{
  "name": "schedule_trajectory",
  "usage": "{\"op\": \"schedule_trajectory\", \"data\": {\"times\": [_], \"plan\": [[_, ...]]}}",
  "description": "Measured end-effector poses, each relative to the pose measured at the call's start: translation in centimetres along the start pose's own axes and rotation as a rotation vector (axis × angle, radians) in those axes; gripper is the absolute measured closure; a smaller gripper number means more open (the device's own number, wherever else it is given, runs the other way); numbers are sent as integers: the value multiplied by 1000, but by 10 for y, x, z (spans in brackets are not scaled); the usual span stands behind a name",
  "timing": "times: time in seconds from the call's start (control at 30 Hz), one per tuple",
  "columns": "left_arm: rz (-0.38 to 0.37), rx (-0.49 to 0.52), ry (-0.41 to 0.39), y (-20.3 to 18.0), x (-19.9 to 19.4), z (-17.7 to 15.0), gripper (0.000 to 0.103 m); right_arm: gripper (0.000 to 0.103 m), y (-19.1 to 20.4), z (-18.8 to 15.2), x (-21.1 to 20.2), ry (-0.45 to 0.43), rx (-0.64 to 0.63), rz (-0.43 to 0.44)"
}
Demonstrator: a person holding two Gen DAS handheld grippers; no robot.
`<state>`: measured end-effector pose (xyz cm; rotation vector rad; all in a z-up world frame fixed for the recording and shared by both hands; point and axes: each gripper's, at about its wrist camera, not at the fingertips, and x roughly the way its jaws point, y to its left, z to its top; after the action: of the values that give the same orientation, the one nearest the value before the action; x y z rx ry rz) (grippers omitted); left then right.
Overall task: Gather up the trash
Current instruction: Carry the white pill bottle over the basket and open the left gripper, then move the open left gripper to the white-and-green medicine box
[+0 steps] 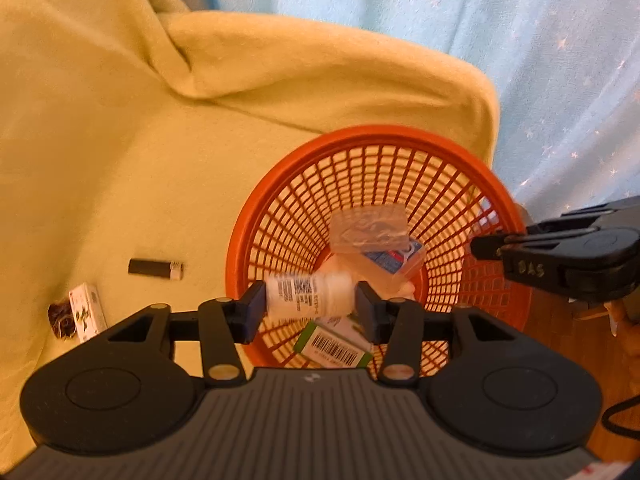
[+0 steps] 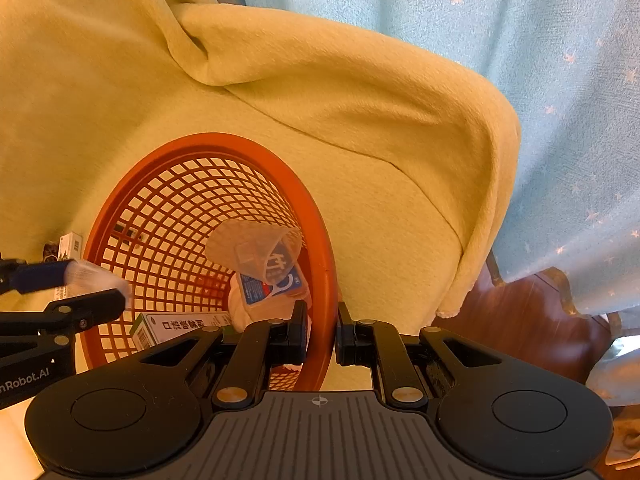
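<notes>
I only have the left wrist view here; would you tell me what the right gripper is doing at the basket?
Observer: The right gripper is clamped on the orange basket rim, one finger inside the mesh wall and one outside.
Operator: Thank you. Is my white bottle over the basket opening?
Observer: Yes, the right wrist view shows the white bottle in the left gripper just inside the near rim.
Operator: What lies beyond the basket on the right?
Observer: The yellow blanket edge drops to a dark wooden floor.
</notes>
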<state>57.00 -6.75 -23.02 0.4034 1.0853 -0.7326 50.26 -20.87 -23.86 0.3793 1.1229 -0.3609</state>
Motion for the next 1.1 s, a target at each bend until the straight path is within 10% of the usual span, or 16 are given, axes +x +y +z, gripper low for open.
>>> {"op": "schedule_trajectory", "data": {"times": [0.47, 1.1], "plan": [[35, -33, -26, 26, -12, -9, 40, 94, 2, 1, 1, -3, 2, -11], [288, -251, 58, 180, -3, -100, 40, 94, 4, 2, 1, 14, 16, -43]]}}
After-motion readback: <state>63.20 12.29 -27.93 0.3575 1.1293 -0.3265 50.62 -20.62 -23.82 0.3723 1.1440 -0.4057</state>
